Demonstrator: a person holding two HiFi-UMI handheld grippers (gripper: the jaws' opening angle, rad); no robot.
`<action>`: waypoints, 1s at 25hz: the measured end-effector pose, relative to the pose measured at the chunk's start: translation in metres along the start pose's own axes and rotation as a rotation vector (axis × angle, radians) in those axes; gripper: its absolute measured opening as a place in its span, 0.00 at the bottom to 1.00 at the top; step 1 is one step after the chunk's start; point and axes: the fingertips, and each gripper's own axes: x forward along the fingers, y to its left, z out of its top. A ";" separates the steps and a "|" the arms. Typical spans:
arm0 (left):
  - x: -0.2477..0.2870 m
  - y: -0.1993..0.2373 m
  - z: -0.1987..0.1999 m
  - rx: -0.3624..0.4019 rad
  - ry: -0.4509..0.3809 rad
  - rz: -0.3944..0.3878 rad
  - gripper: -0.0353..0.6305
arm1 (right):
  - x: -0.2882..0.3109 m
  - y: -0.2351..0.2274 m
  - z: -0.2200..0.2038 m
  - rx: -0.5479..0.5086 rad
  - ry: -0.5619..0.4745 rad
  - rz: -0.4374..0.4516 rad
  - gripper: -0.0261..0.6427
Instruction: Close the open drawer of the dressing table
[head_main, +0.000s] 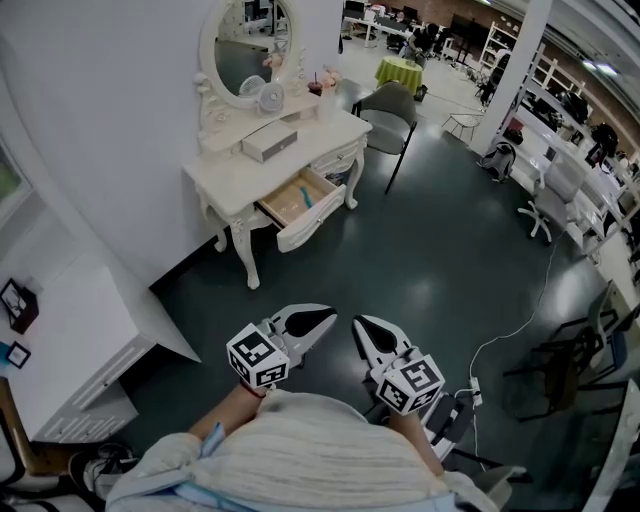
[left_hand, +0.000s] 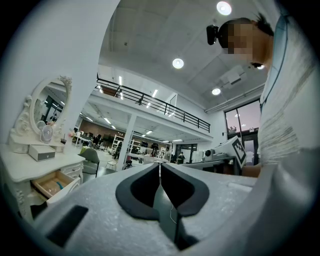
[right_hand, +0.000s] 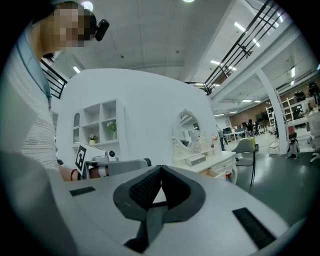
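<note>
The white dressing table (head_main: 235, 185) stands against the wall, well ahead of me across the dark floor. Its right drawer (head_main: 300, 205) is pulled out, showing a wooden bottom with a small blue item inside. The same open drawer (left_hand: 52, 184) shows at the far left of the left gripper view, and the drawer (right_hand: 218, 173) shows past the jaws in the right gripper view. My left gripper (head_main: 328, 316) and right gripper (head_main: 358, 325) are held side by side close to my body, far from the table. Both are shut with nothing between the pads: left gripper (left_hand: 160, 165), right gripper (right_hand: 161, 168).
An oval mirror (head_main: 247, 45) and a small box (head_main: 268, 141) sit on the table top. A grey chair (head_main: 390, 112) stands to its right. A low white cabinet (head_main: 75, 345) is at my left. A cable (head_main: 520, 322) and office chairs (head_main: 548, 195) lie to the right.
</note>
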 end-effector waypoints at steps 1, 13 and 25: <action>0.001 -0.001 -0.001 0.000 0.001 0.001 0.08 | -0.001 0.000 0.000 0.000 -0.006 0.004 0.05; 0.016 -0.019 -0.018 -0.004 0.021 0.009 0.08 | -0.030 -0.019 -0.009 0.016 -0.011 -0.004 0.06; 0.031 0.032 -0.023 -0.021 0.018 0.039 0.08 | 0.008 -0.049 -0.014 0.040 -0.003 0.010 0.06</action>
